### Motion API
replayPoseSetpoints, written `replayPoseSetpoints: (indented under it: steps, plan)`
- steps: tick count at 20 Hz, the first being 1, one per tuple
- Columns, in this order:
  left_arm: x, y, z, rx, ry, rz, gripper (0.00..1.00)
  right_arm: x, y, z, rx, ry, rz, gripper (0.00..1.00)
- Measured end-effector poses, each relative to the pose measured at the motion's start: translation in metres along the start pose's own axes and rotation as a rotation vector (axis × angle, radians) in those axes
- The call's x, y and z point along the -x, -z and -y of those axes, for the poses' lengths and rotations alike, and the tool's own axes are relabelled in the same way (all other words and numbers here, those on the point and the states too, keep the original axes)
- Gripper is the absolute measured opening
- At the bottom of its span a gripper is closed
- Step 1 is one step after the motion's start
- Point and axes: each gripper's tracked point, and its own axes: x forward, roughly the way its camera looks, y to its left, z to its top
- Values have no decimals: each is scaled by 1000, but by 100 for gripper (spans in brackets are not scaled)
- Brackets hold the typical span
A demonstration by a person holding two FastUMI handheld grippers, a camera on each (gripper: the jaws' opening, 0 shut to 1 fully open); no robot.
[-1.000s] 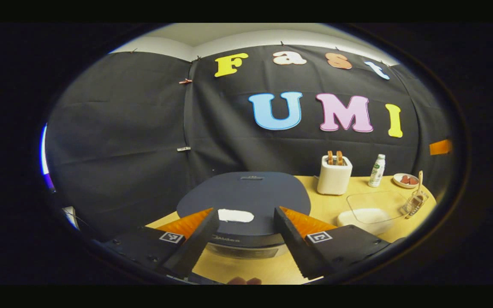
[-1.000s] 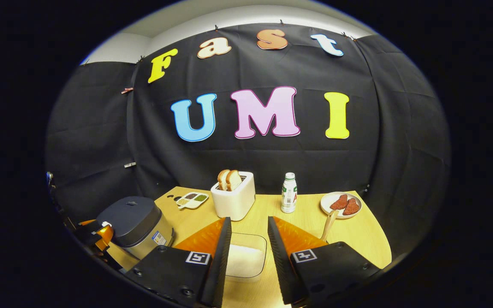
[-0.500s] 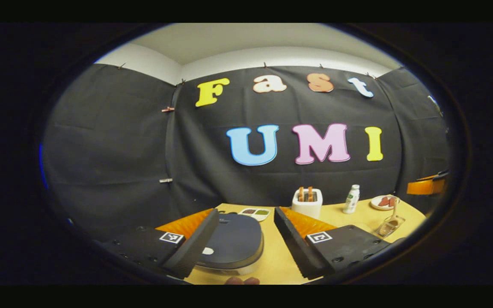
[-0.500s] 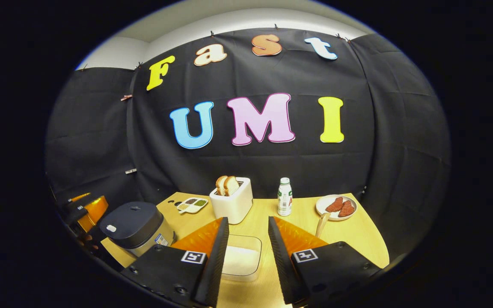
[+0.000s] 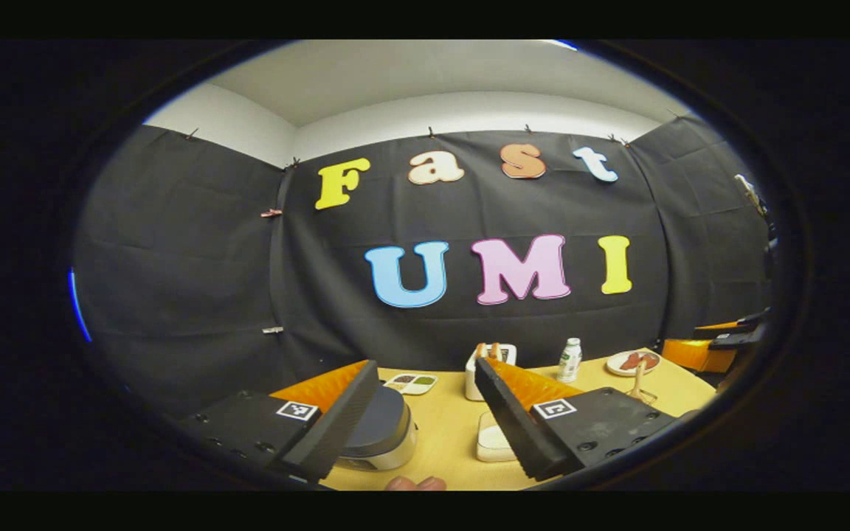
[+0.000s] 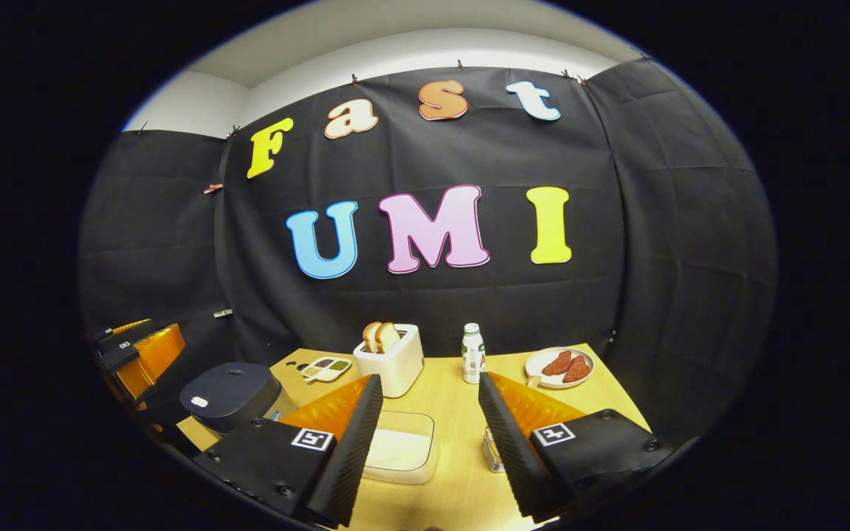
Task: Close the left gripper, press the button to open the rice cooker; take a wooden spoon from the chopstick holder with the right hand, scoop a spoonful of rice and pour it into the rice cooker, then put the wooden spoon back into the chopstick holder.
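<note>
I hold both tools back from the yellow wooden counter [image 6: 462,428], which suits a start with nothing yet pressed or picked up. My left claw [image 5: 425,420] is spread wide, empty, though the task wants it pressed together before it pushes the button; my right claw [image 6: 425,442] is likewise spread and empty. Nearest under the right claw sits the clear, square, rounded-corner plastic tub of white rice [image 6: 399,453], grainy and matte, placed centrally for scooping. Just right of it a small ribbed metal-looking chopstick holder [image 6: 492,450] peeks past my finger; in the left gripper view a pale wooden spoon handle [image 5: 638,377] stands up from it, I think, though it is small there. At the left edge the squat rice cooker with its smooth dark domed lid [image 6: 229,394] is shut, its small white button [image 6: 199,402] facing front. Farther back are a white divided dish of grains [image 6: 325,366], a boxy white toaster with bread slices [image 6: 389,359], a white plastic bottle [image 6: 472,353] and a round plate of reddish meat slices [image 6: 561,367].
</note>
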Motion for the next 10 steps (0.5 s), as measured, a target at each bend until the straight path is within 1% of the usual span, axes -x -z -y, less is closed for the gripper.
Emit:
replayPoseSetpoints:
  steps: [4, 8, 10]
  plan:
    - [18, -13, 5, 3, -9, 42, 92, 14, -8, 4, 9, 5, 39, 86]
    - [20, -11, 6, 4, -16, 33, 94, 18, -12, 3, 1, 2, 53, 86]
    - [22, -13, 3, 10, -26, 41, 92, 18, -11, 0, 3, -7, 51, 86]
